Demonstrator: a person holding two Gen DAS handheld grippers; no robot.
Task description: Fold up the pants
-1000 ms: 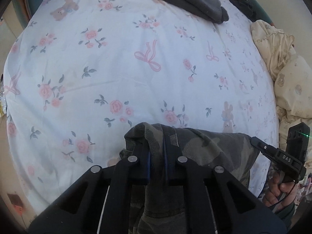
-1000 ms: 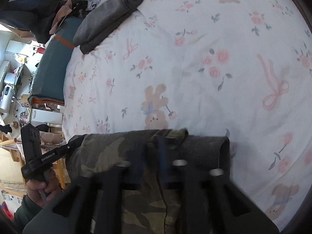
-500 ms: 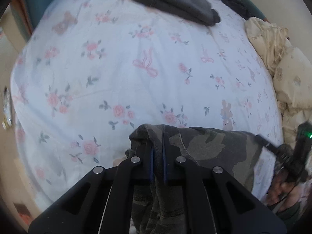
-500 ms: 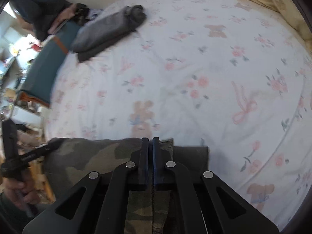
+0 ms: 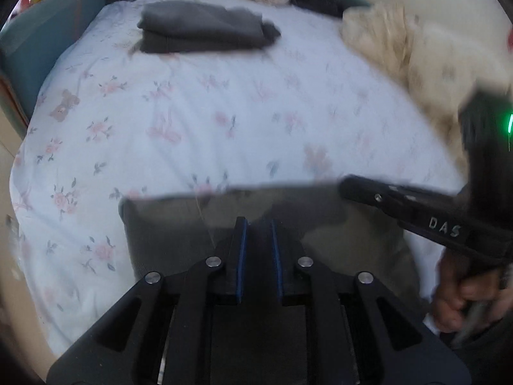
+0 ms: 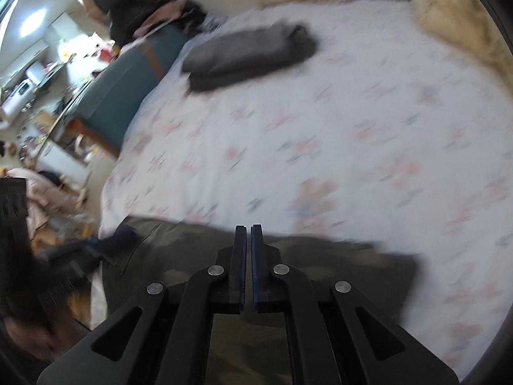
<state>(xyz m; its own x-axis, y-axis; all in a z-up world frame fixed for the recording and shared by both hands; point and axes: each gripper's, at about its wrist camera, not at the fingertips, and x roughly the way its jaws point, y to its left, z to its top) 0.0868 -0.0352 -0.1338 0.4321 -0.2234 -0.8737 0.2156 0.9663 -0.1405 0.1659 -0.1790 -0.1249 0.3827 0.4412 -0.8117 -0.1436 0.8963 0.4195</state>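
The camouflage pants [image 5: 192, 231] lie flat on the floral bed sheet [image 5: 224, 112], their far edge a straight line. My left gripper [image 5: 258, 224] hovers over their middle. Its jaws are opening, and dark pants cloth shows in the gap without being bunched by the blue pads. My right gripper [image 5: 344, 189] reaches in from the right, its tip at the pants' far right edge, with a hand [image 5: 461, 298] on its grip. In the right wrist view the right gripper [image 6: 248, 227] is shut to a thin slit at the far edge of the pants [image 6: 352, 266]. Both views are motion-blurred.
A stack of folded grey garments [image 5: 205, 29] [image 6: 250, 54] sits at the far side of the bed. A cream quilt [image 5: 400, 41] [image 6: 455, 16] is heaped along the right. A teal bed end [image 6: 128, 89] and a cluttered room lie to the left.
Both grippers swung across the bed with the pants, so the grey stack and quilt now show more. The cloth bunched over the left jaws now lies flat, and those jaws stand wider.
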